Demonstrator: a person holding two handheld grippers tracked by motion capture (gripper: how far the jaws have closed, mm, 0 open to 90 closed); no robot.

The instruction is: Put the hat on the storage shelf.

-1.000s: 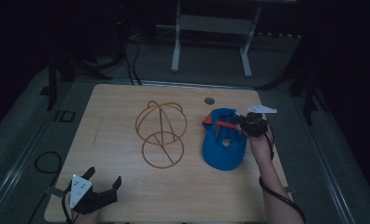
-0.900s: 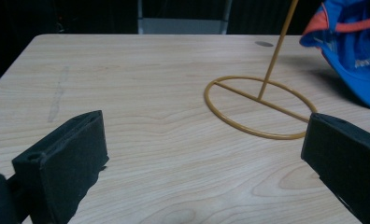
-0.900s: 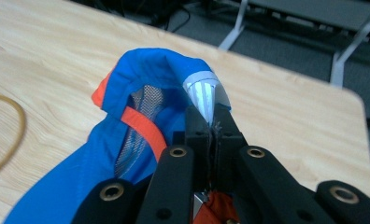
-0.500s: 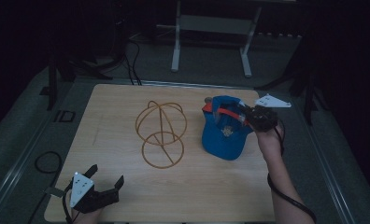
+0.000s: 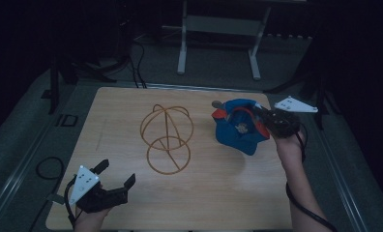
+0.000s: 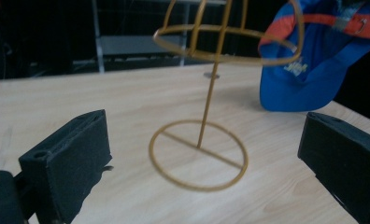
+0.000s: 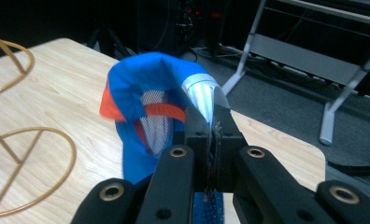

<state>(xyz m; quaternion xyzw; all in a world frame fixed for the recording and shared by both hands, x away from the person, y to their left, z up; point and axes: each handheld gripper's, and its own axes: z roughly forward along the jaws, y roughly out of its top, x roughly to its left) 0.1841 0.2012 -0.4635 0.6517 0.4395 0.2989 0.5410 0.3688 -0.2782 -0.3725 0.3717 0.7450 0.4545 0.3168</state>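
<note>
A blue cap [image 5: 240, 129] is pinched by its rim in the clenched right gripper [image 5: 263, 117] and held above the table [image 5: 218, 193]. The left gripper [image 5: 116, 179] waits released, grasping nothing. Judged next: the cap is carried sideways onto the wire hat stand [image 5: 166, 137] beside it

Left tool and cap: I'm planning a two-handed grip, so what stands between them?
The wire stand stands between the open left tool and the blue cap, which the right tool holds lifted. The high view and the left gripper view both show it.
</note>
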